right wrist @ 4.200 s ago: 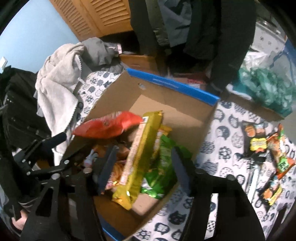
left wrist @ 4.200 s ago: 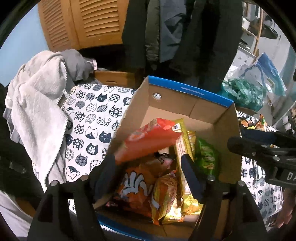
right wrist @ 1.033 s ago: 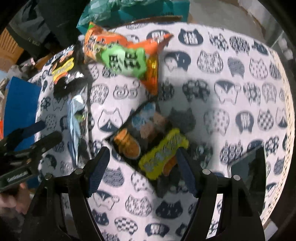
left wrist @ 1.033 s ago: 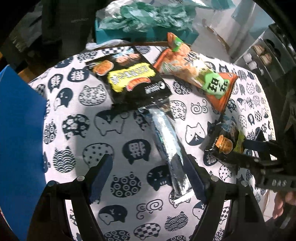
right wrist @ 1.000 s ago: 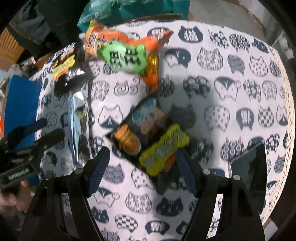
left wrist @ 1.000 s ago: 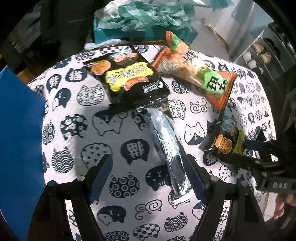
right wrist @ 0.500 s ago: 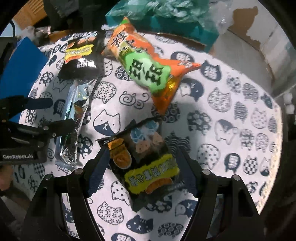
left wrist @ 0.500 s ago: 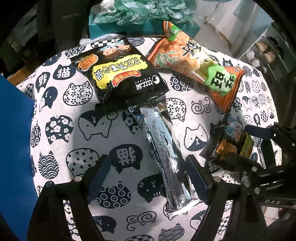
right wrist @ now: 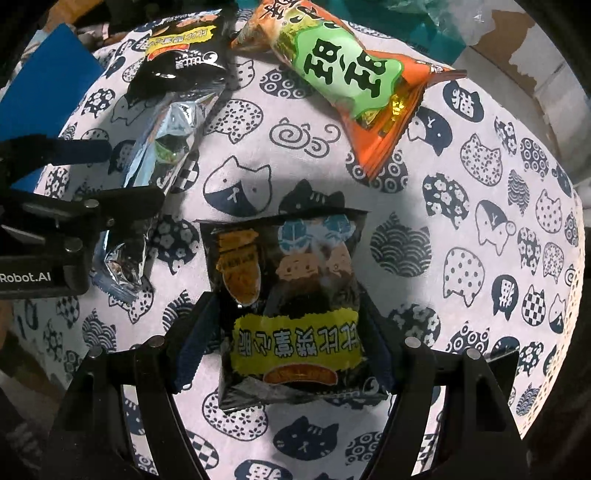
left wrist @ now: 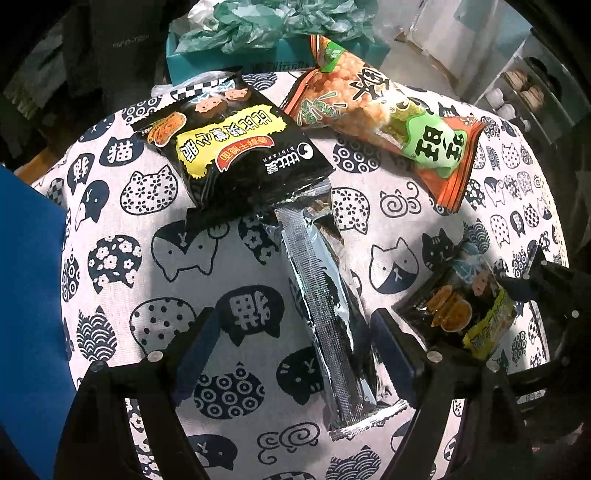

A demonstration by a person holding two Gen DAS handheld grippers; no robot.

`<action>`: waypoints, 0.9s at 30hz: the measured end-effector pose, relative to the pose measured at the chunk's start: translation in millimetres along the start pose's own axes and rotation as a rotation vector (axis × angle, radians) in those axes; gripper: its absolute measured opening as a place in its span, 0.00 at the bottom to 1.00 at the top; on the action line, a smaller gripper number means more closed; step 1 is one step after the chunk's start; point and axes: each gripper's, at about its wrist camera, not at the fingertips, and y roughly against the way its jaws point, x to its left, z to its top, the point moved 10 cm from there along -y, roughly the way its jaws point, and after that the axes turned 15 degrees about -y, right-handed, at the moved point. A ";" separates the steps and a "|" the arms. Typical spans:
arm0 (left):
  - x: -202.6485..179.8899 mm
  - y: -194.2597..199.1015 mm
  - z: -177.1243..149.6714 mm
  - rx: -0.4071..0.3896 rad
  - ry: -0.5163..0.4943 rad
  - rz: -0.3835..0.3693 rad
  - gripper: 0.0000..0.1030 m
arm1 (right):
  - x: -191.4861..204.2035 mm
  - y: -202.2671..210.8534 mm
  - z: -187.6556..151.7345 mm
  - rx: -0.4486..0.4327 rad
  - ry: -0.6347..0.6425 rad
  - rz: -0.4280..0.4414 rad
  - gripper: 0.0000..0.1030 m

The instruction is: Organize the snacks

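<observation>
Several snack packs lie on the cat-print cloth (left wrist: 155, 258). My left gripper (left wrist: 295, 354) is open, its jaws on either side of a long silver pack (left wrist: 325, 306), which also shows in the right wrist view (right wrist: 162, 136). My right gripper (right wrist: 284, 350) is open around a small black pack with a yellow label (right wrist: 291, 306), seen in the left wrist view (left wrist: 465, 314). A larger black pack (left wrist: 236, 158) and an orange-green pack (left wrist: 388, 118) lie farther away.
The blue edge of the cardboard box (left wrist: 26, 288) is at the left. A teal box with green plastic bags (left wrist: 266, 33) stands beyond the table's far edge. A dark flat device (right wrist: 498, 365) lies near the table's right edge.
Both grippers have moved down and closer to the packs. The right one now straddles the small black pack; the left one has come up around the silver pack.
</observation>
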 end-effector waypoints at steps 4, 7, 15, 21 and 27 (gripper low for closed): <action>-5.5 3.2 -0.9 -0.012 -0.039 0.014 0.51 | -2.3 -3.1 -6.9 -0.009 -0.020 -0.006 0.71; -11.1 5.1 -6.4 -0.003 -0.071 0.025 0.35 | -7.1 -0.9 -13.4 -0.018 -0.051 0.003 0.67; -22.2 18.3 -32.1 -0.006 -0.123 0.055 0.27 | -25.8 21.3 -24.2 -0.045 -0.124 0.036 0.53; -29.3 34.3 -50.0 -0.009 -0.141 0.043 0.27 | -21.9 39.9 -20.9 -0.067 -0.137 0.047 0.53; -29.7 59.3 -63.4 -0.034 -0.144 0.035 0.27 | -25.4 67.1 -18.7 -0.110 -0.162 0.077 0.53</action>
